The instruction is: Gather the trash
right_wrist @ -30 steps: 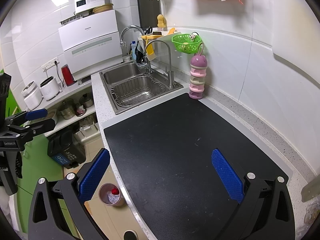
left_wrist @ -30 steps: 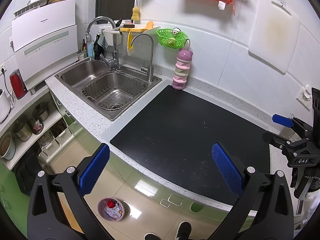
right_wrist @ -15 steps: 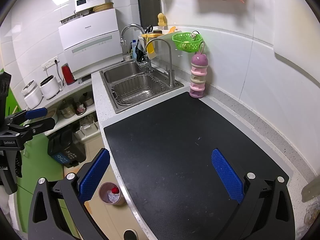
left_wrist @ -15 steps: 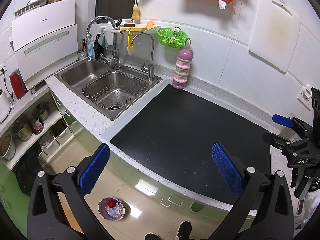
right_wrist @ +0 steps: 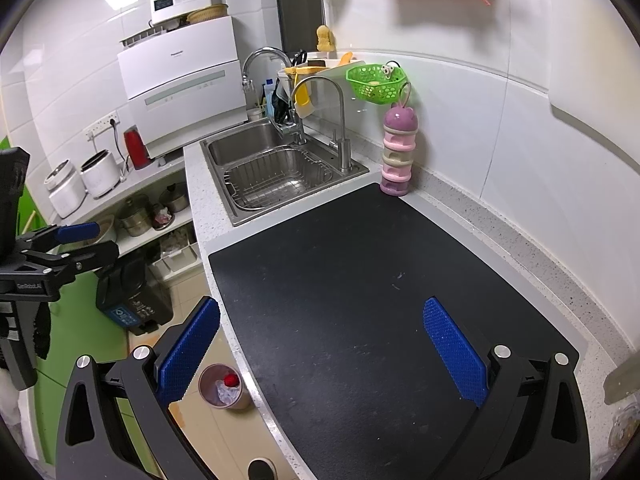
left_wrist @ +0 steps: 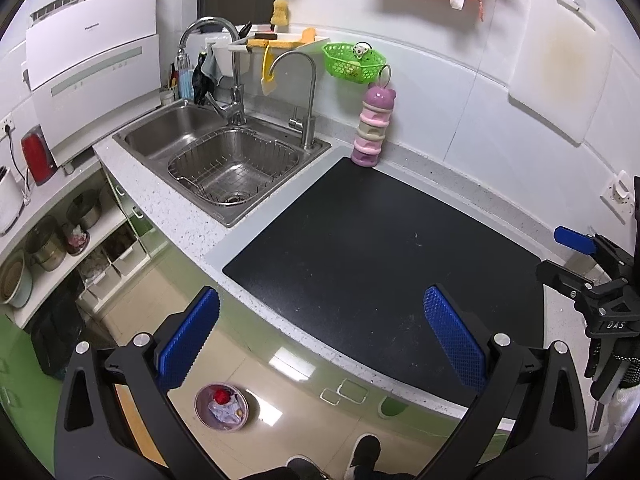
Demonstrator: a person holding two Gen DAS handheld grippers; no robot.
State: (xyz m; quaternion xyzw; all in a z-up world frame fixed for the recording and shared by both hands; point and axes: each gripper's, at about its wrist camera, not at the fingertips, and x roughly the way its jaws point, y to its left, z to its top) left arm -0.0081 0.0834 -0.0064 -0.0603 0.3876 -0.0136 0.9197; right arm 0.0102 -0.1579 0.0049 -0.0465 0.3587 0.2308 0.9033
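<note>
A small pink bin (left_wrist: 221,406) stands on the tiled floor below the counter, holding crumpled paper and a red piece; the right wrist view shows the bin (right_wrist: 224,391) too. The black mat (left_wrist: 380,256) on the counter (left_wrist: 160,196) carries only faint specks. My left gripper (left_wrist: 322,340) hangs open over the counter's front edge, nothing between its blue pads. Over the black mat (right_wrist: 380,312), my right gripper (right_wrist: 322,340) is open and holds nothing. Each gripper appears at the edge of the other's view.
A steel double sink (left_wrist: 224,160) with a wire basket and two taps lies left of the mat. A pink stacked container (left_wrist: 374,126) stands at the wall. Open shelves with pots (left_wrist: 48,240) and a dark bin (right_wrist: 132,296) stand at the left. Shoes (left_wrist: 362,454) show below.
</note>
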